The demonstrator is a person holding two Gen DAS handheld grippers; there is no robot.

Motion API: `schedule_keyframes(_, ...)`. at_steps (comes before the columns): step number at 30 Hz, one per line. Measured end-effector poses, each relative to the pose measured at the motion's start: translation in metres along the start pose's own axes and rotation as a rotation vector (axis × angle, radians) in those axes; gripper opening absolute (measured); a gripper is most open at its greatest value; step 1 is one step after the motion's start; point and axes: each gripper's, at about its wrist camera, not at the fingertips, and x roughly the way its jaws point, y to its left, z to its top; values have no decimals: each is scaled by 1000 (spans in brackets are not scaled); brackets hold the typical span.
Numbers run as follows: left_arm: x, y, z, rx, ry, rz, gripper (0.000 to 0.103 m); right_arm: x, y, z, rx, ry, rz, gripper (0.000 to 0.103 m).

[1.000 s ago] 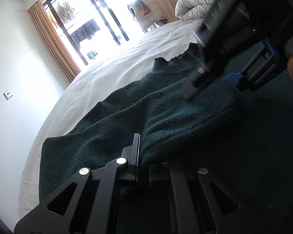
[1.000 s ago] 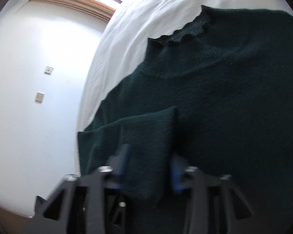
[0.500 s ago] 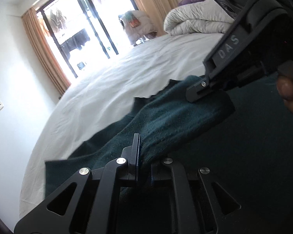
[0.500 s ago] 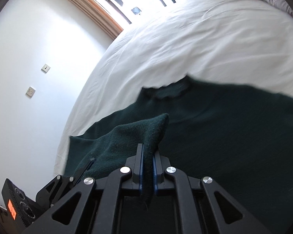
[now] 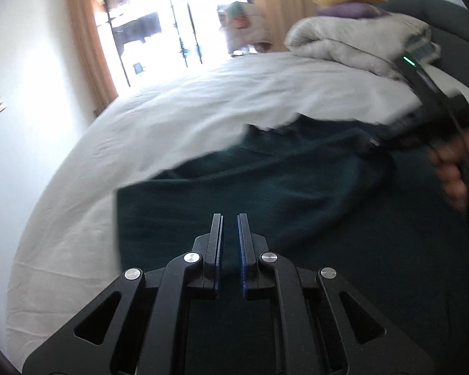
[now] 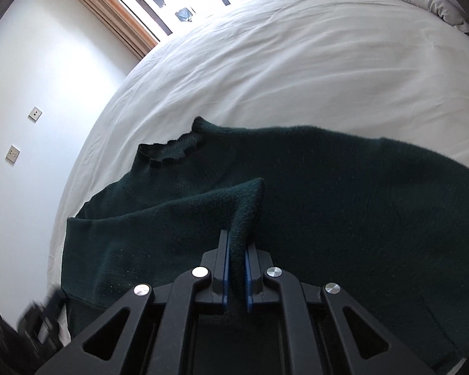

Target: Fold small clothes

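- Dark green sweater lies spread on the white bed sheet, ruffled collar pointing toward the window side.
- One sleeve is lifted and drawn across the body of the sweater; its cuff end runs into the right claw.
- Right claw: blue pads pressed on the sleeve cuff, knit bunched between them, only a narrow gap; jaws have just been closing on the cuff.
- Left claw: raised above the sweater's lower part, jaws nearly together with a slim gap, nothing between them.
- In the left view the sweater is motion-blurred; a hand grips the right tool's handle at right edge.
- Rolled grey duvet sits at the far end of the bed, purple and yellow pillows stacked on it.
- Glass doors with tan curtains beyond; white wall at left.
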Motion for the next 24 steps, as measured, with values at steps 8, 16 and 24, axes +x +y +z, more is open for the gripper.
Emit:
schedule_keyframes(8,82,57,9,-40,165,99,8,-2,-9,-2,42,27,10,10)
schedule_keyframes(16,98,70,-8,-66,164,99,8,-21,-15,-9,125,-43,-44,27)
schedule_keyframes(24,100,58,-10,-26,142,148,8,-45,69,-18,-67,-134,105,27)
